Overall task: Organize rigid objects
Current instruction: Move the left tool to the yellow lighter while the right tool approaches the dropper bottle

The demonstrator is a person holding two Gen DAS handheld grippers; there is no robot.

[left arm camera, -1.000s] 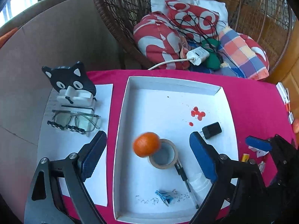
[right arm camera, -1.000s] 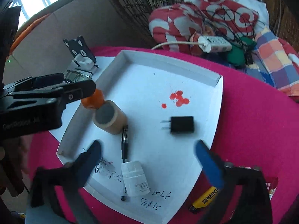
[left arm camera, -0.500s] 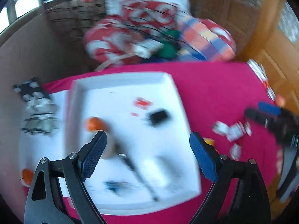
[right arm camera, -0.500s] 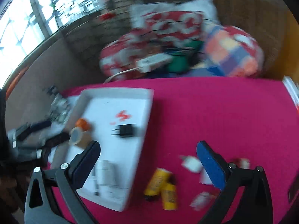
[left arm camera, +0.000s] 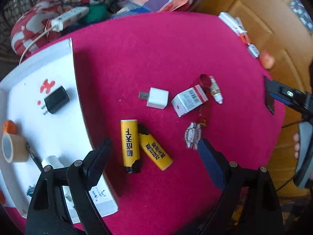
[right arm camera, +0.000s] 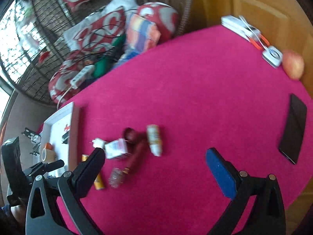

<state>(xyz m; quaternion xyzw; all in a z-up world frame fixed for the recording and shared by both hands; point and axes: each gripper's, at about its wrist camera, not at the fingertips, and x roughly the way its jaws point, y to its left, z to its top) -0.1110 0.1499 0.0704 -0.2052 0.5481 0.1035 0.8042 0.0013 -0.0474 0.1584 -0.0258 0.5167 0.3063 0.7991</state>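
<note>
My left gripper (left arm camera: 154,156) is open and empty, just above two yellow lighters (left arm camera: 130,143) lying on the pink cloth. Beyond them lie a white charger cube (left arm camera: 157,98), a small white-and-red box (left arm camera: 188,101), a small dropper bottle (left arm camera: 215,90) and a red strap with a charm (left arm camera: 203,109). The white tray (left arm camera: 78,90) at left holds a black charger (left arm camera: 56,99), a tape roll (left arm camera: 13,150) and an orange. My right gripper (right arm camera: 156,164) is open and empty, above the same cluster: the box (right arm camera: 117,148), the bottle (right arm camera: 154,139).
A black phone (right arm camera: 293,133) lies at the table's right edge. An apple (right arm camera: 293,66) and white cables and boxes (right arm camera: 246,31) sit at the far right edge. A wicker chair with cushions and a power strip (left arm camera: 68,17) stands behind the table.
Both grippers have swung right, away from the tray, and now face the loose items on the pink cloth. Both stay open and empty.
</note>
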